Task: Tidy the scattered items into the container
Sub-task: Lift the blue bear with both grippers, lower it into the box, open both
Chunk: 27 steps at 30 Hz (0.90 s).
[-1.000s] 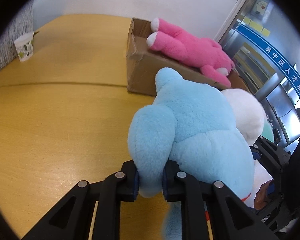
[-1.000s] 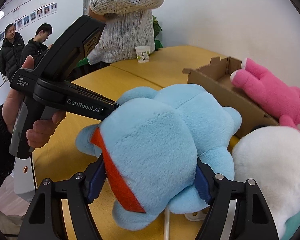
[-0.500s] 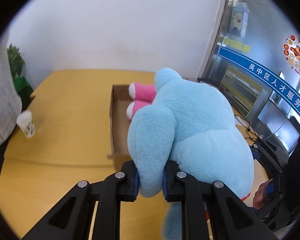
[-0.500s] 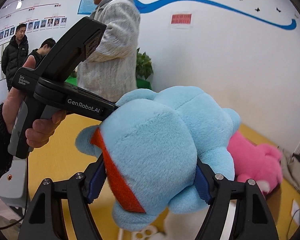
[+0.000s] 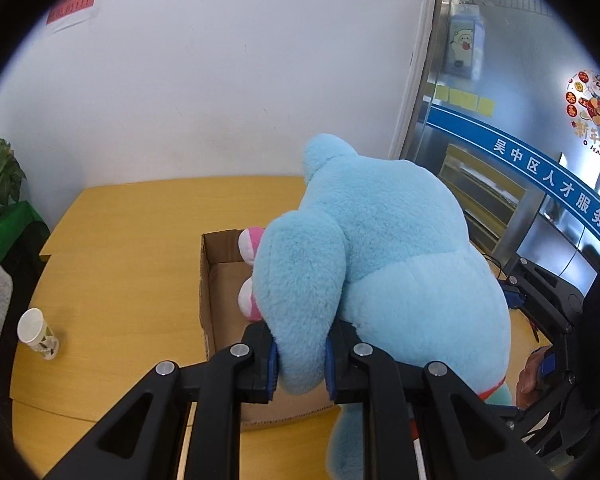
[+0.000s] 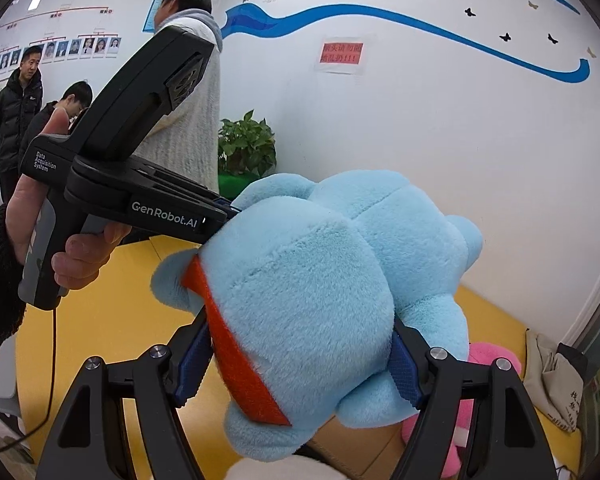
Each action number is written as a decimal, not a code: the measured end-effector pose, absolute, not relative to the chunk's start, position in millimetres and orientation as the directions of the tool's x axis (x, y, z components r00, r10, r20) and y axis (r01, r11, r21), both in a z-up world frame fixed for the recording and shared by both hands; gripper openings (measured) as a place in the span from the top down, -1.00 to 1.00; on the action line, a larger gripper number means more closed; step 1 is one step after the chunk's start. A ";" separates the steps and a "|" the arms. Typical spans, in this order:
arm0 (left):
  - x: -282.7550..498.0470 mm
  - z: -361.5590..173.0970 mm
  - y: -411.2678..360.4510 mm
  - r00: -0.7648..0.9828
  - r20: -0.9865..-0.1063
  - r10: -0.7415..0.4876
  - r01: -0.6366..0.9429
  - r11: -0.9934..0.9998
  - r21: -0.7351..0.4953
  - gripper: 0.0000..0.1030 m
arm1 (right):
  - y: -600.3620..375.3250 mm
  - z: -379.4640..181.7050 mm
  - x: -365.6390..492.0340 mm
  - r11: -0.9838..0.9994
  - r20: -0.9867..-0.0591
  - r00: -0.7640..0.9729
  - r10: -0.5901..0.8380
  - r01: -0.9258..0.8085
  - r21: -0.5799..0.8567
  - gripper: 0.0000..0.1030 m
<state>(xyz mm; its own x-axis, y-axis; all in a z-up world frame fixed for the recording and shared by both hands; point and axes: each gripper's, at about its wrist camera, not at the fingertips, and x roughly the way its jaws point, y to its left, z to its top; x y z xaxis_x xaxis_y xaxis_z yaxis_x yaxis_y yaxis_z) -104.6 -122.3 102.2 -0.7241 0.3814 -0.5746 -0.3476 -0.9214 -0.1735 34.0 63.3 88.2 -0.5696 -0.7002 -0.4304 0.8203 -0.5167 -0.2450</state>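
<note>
Both grippers hold a big light-blue plush toy [image 5: 384,264] in the air above the yellow table. My left gripper [image 5: 299,354] is shut on one of its limbs. My right gripper [image 6: 296,360] is shut wide on its rounded body [image 6: 308,292], beside an orange band. Below the toy lies an open cardboard box [image 5: 209,280] with a pink plush toy [image 5: 247,243] inside, whose white-tipped feet show. In the right wrist view the pink plush toy [image 6: 488,364] peeks out under the blue one. The other hand-held gripper body [image 6: 140,184] appears at left, gripped by a hand.
A paper cup [image 5: 38,334] stands on the yellow table [image 5: 120,248] at left. A potted plant [image 6: 246,148] sits by the white wall. Three people [image 6: 188,92] stand beyond the table's far side. A white plush [image 6: 276,468] shows at the bottom edge. Glass doors are on the right.
Both grippers have lifted the blue plush up off the table and carried it toward the box, which now lies below and looks smaller. The grips are unchanged.
</note>
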 end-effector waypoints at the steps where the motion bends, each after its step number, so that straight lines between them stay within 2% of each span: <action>1: -110.1 99.7 -121.3 -0.720 -0.578 0.384 -0.348 -0.920 -0.178 0.69 | 61.3 87.8 26.7 -0.513 -0.442 -0.567 -0.695 0.822 -0.248 -0.56; 16: -181.9 54.6 -110.9 -0.647 -0.621 0.443 -0.366 -0.894 -0.258 0.69 | 42.7 67.3 -55.0 -0.524 -0.541 -0.543 -0.642 0.826 -0.207 -0.56; 27: -200.4 -14.4 -129.0 -0.564 -0.729 0.387 -0.268 -0.921 -0.282 0.69 | 21.7 15.0 -116.1 -0.490 -0.635 -0.440 -0.634 0.865 -0.111 -0.56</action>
